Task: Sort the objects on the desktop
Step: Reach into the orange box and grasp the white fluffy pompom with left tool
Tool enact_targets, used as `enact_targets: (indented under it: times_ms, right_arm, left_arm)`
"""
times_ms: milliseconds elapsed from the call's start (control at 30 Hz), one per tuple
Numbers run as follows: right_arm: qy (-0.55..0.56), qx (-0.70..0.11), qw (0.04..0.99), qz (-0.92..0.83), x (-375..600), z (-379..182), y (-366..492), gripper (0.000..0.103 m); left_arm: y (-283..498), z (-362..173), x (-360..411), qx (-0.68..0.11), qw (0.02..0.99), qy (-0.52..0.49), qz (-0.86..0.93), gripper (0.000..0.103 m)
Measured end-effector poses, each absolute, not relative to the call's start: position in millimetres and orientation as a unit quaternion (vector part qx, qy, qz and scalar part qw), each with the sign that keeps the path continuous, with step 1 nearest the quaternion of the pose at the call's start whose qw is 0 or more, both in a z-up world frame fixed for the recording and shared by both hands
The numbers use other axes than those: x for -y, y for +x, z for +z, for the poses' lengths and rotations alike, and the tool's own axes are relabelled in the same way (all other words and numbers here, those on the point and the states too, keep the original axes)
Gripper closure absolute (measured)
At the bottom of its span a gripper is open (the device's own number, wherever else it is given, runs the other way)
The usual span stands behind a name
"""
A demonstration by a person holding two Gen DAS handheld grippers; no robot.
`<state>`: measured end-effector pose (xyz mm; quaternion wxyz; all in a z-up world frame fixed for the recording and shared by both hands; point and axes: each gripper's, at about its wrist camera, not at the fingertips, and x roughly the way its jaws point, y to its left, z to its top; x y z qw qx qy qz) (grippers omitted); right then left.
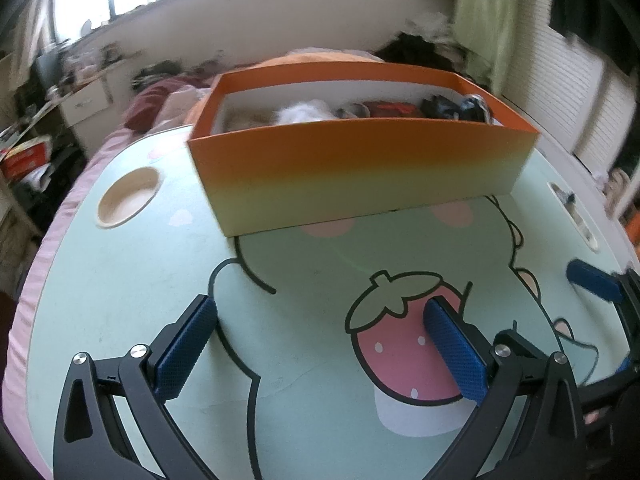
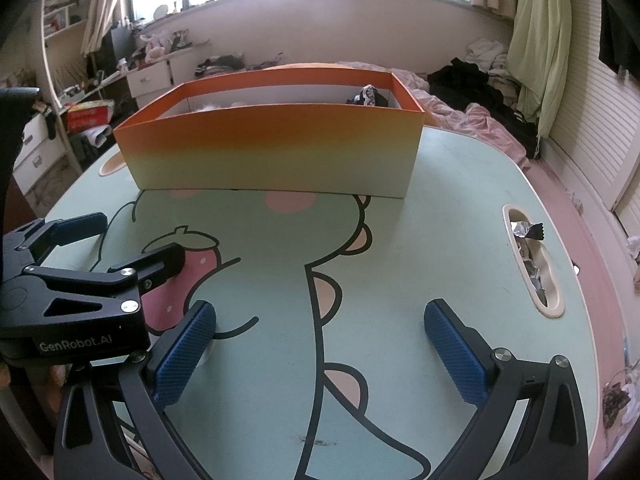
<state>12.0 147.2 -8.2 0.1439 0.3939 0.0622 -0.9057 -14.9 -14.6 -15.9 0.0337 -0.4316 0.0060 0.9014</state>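
Observation:
An orange-to-cream cardboard box [image 1: 360, 176] stands at the back of the mint cartoon-print table [image 1: 132, 280]; it also shows in the right wrist view [image 2: 272, 152]. Inside it lie a white fluffy thing [image 1: 304, 112], a dark red item [image 1: 390, 109] and a black bundle [image 1: 456, 107], which also shows in the right wrist view [image 2: 370, 96]. My left gripper [image 1: 320, 320] is open and empty, low over the strawberry print, well short of the box. My right gripper [image 2: 320, 322] is open and empty, to the right of the left gripper [image 2: 132, 240].
A round cup recess [image 1: 128, 196] is sunk in the table's left side. A long slot [image 2: 530, 256] on the right side holds foil wrappers. A bed with pink bedding and dark clothes [image 2: 480, 92] lies behind the table. Cluttered shelves stand at the left.

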Motion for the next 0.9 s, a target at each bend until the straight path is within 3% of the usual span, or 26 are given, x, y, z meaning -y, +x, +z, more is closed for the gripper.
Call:
enact_targets:
  times_ms: [100, 200, 233, 367, 400, 467, 500, 533, 700, 900]
  right_arm:
    - [0.393, -0.062, 0.145, -0.906, -147, -8, 12, 0.000]
    - [0.392, -0.062, 0.144, -0.906, -146, -11, 12, 0.000]
    - [0.392, -0.062, 0.144, -0.906, -145, -11, 12, 0.000]
    - [0.392, -0.061, 0.145, -0.906, -149, -7, 13, 0.000]
    - [0.392, -0.061, 0.145, -0.906, -149, -7, 13, 0.000]
    - [0.392, -0.061, 0.145, -0.907, -149, -7, 13, 0.000]
    - [0.392, -0.061, 0.145, -0.907, -149, -7, 13, 0.000]
    - [0.392, -0.060, 0.145, -0.906, -147, -7, 11, 0.000]
    - [0.391, -0.060, 0.145, -0.907, -147, -7, 11, 0.000]
    - [0.390, -0.060, 0.145, -0.907, -146, -7, 12, 0.000]
  left_arm:
    - [-21, -11, 23, -0.023, 0.102, -0.470, 0.877, 0.001]
    - [-14, 18, 66, 0.106, 0.135, -0.438, 0.883, 0.013]
    - [-12, 35, 78, 0.138, 0.135, -0.405, 0.894, 0.013]
    - [-27, 83, 76, 0.093, 0.121, -0.348, 0.925, 0.014]
    - [-45, 88, 73, 0.082, 0.123, -0.354, 0.923, 0.020]
    - [-85, 78, 68, 0.073, 0.131, -0.407, 0.901, 0.043]
    - [-100, 69, 64, 0.072, 0.128, -0.438, 0.887, 0.059]
    - [-115, 58, 62, 0.070, 0.122, -0.472, 0.870, 0.064]
    - [-136, 20, 37, -0.027, 0.047, -0.507, 0.860, 0.064]
    - [-133, -1, 22, -0.050, 0.061, -0.516, 0.853, 0.056]
